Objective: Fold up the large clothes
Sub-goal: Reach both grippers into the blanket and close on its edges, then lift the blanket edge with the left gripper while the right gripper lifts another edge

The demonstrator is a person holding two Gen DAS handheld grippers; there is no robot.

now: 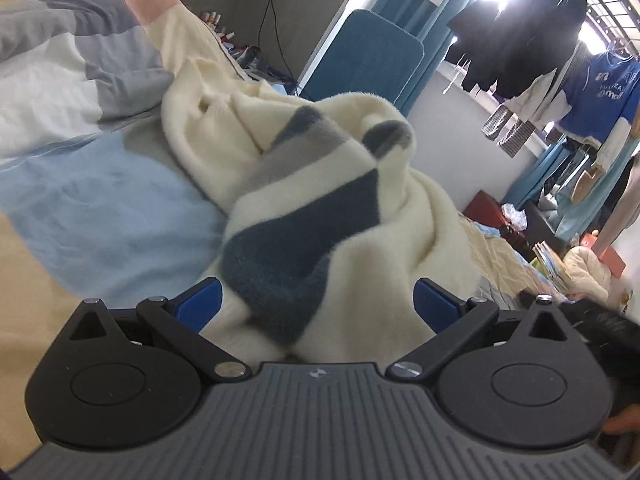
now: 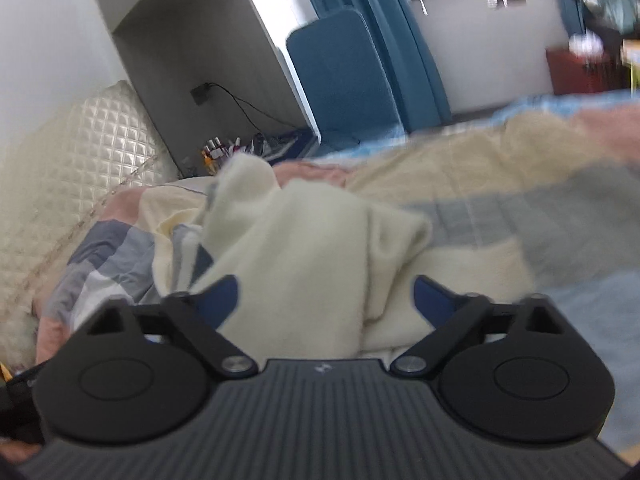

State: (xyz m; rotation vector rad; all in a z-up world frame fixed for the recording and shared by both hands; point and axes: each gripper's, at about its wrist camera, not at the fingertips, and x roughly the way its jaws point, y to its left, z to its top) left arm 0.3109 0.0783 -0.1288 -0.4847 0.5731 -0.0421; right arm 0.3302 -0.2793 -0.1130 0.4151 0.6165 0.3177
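Observation:
A cream fleece garment (image 1: 320, 184) with dark blue and grey stripes lies bunched on the bed. In the left wrist view its striped fold bulges up between my left gripper's (image 1: 316, 300) blue fingers (image 1: 198, 304), which stand wide apart. The right wrist view is blurred. There the plain cream part of the garment (image 2: 304, 240) fills the gap of my right gripper (image 2: 326, 300), reaching both blue fingers (image 2: 432, 300). The jaws stand apart and I see no firm pinch. Both sets of fingertips are partly hidden by cloth.
The garment rests on a patchwork bed cover (image 1: 80, 184) of blue, grey, pink and cream. A quilted headboard (image 2: 60, 184) is at the left. Beyond the bed are a blue padded chair (image 1: 360, 60), small bottles (image 2: 218, 150), hanging clothes (image 1: 520, 40) and a red box (image 1: 486, 208).

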